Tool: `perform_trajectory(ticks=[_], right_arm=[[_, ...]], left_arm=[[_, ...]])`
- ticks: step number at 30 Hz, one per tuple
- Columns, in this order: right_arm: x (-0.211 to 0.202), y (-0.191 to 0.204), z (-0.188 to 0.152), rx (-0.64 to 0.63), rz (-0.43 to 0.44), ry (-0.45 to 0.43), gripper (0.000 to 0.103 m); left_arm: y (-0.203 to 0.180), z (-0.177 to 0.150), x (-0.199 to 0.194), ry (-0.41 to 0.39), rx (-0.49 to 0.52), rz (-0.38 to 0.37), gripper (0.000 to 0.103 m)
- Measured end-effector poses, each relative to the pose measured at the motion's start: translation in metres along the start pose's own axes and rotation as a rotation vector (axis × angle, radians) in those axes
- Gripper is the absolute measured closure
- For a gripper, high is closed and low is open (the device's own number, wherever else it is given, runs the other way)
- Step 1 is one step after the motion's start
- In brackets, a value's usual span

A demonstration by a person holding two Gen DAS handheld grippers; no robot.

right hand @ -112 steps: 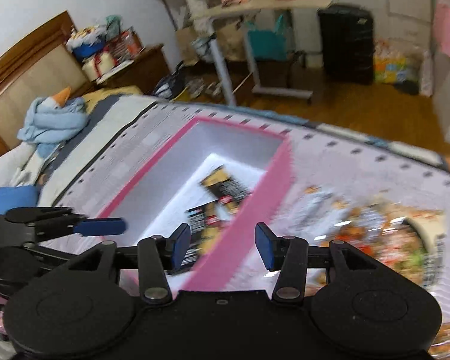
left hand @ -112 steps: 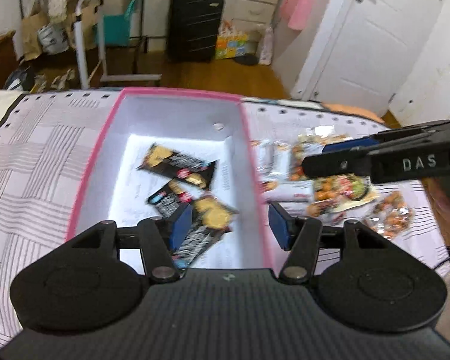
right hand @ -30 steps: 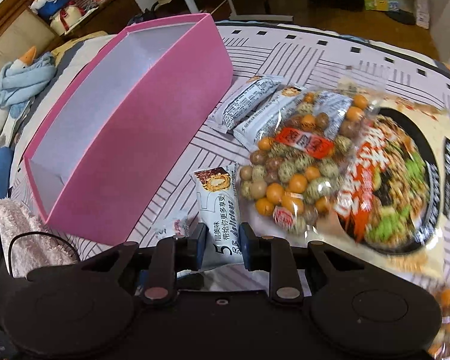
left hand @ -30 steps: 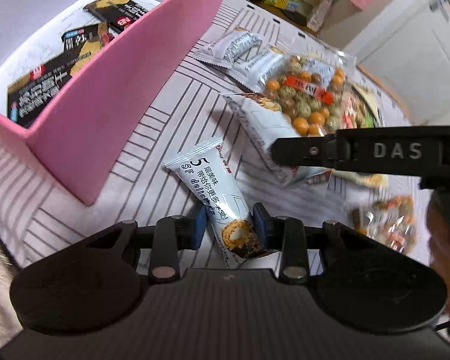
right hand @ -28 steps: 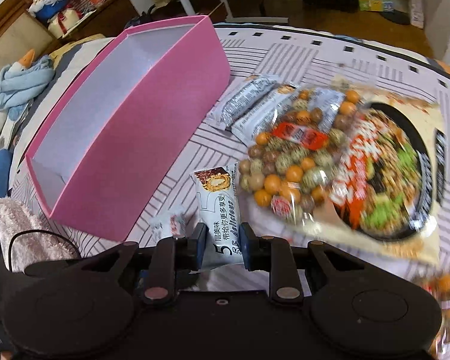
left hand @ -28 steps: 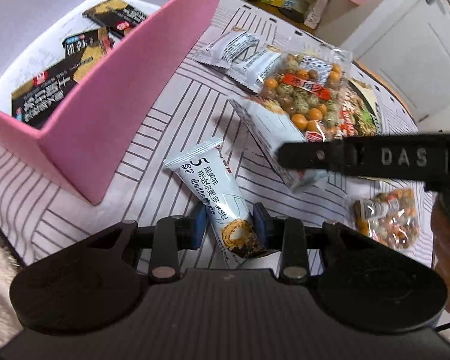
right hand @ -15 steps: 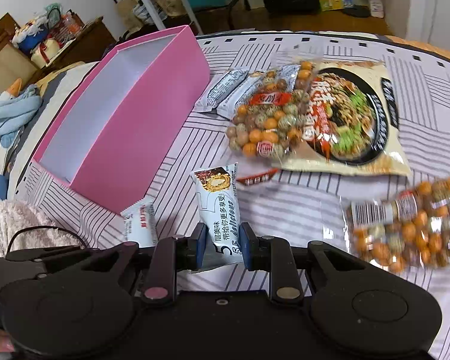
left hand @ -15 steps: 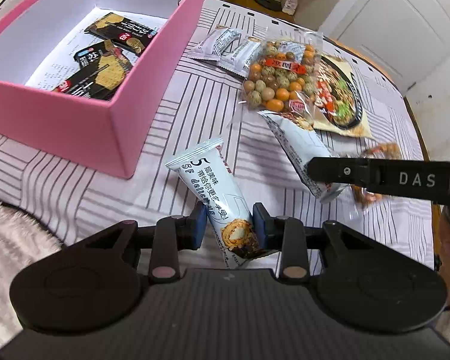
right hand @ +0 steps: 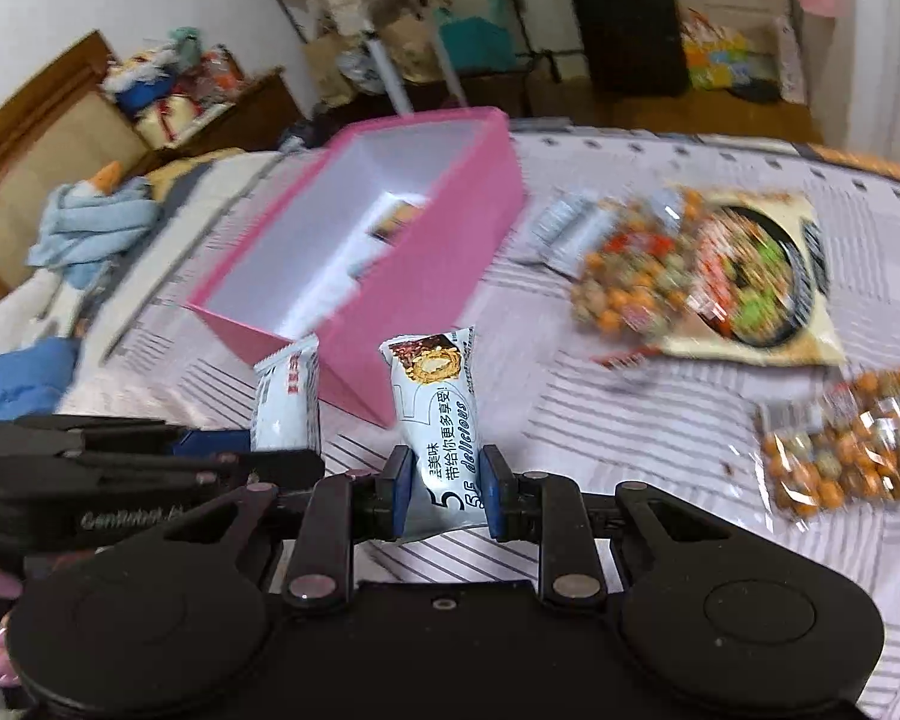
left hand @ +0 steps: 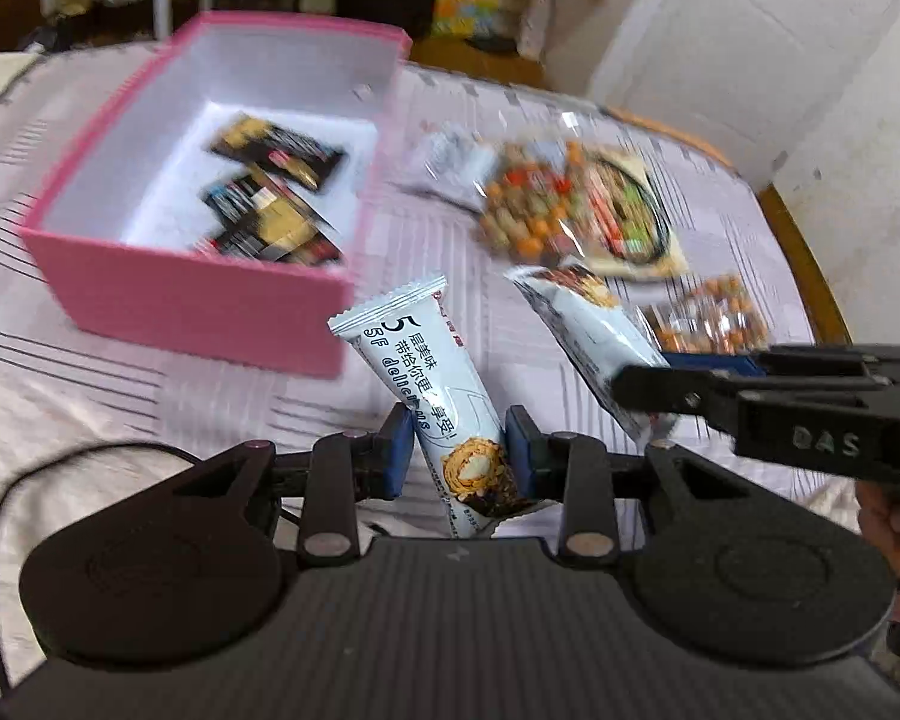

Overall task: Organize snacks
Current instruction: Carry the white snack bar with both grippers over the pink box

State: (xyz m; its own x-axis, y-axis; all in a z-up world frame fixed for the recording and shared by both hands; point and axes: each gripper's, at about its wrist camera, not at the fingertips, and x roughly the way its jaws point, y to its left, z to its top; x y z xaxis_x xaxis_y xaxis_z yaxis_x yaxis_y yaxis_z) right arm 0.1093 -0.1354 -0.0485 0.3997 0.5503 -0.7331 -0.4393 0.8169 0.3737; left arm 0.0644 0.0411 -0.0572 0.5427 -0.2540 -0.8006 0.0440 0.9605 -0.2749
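Nearest, a pale blue wafer packet (left hand: 444, 414) is clamped low down in the left tongs (left hand: 456, 456), most of it standing free above the pads. A second wafer packet (right hand: 438, 420) is clamped the same way in the right tongs (right hand: 441, 492). Both are held clear of the striped bed cover (left hand: 120, 396).

A slip is judged the chief risk: each glossy wrapper is pinched near one end only, so a quick swing could pivot it or pull it loose. The two tongs are close together, so a clash over the box could be caused by a shared approach.

Just beyond, the pink box (left hand: 198, 300) stands open with dark packets (left hand: 270, 198) inside and bare floor left near its far end. Its near wall must be cleared. Farther right, a nut bag (right hand: 636, 276), a noodle bag (right hand: 762, 282) and a smaller nut bag (right hand: 852, 444) lie loose.
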Motion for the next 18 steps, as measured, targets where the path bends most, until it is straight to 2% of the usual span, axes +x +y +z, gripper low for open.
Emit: perform_trajectory(ticks=[4, 8, 14, 18], right_arm=[[0.002, 0.026, 0.021, -0.07, 0.053, -0.02, 0.075], [0.021, 0.051, 0.042, -0.145, 0.067, -0.026, 0.075], [0.071, 0.075, 0.074, -0.283, -0.026, -0.018, 0.075], [0.105, 0.081, 0.092, -0.331, -0.049, 0.002, 0.075]], left_arm=[[0.02, 0.015, -0.025, -0.084, -0.008, 0.041, 0.071], [0.043, 0.037, -0.032, -0.109, -0.033, 0.038, 0.071], [0.073, 0.071, -0.019, -0.136, -0.01, 0.08, 0.071], [0.094, 0.092, 0.01, -0.092, -0.003, 0.099, 0.07]])
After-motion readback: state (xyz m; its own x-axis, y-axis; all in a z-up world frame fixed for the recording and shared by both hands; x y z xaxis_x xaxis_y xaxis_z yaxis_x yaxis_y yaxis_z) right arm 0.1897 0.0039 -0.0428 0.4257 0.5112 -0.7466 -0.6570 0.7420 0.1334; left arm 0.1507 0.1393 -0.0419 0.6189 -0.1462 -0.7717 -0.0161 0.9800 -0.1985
